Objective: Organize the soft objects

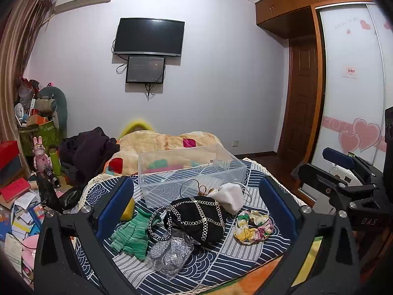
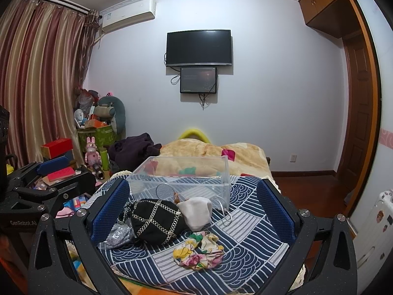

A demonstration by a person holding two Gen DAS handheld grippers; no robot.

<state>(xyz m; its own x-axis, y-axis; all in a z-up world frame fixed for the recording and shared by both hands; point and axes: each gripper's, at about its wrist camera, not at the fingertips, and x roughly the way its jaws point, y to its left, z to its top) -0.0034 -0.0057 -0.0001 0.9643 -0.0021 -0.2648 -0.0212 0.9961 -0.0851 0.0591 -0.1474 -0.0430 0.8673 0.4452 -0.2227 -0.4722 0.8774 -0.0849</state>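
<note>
Jaws on both grippers stand spread wide and hold nothing: the left gripper (image 1: 194, 211) and right gripper (image 2: 194, 209) hover low in frame over the bed (image 1: 245, 245). At centre lie a black bag (image 1: 199, 218), green gloves (image 1: 132, 236), a white cloth (image 1: 231, 196), a floral scrunchie (image 2: 196, 250) and a glittery pouch (image 1: 172, 253), just before an empty clear bin (image 1: 191, 169). All look light and floppy; the scrunchie should pinch easily through its bunched middle, but the bag's chain may slip.
</note>
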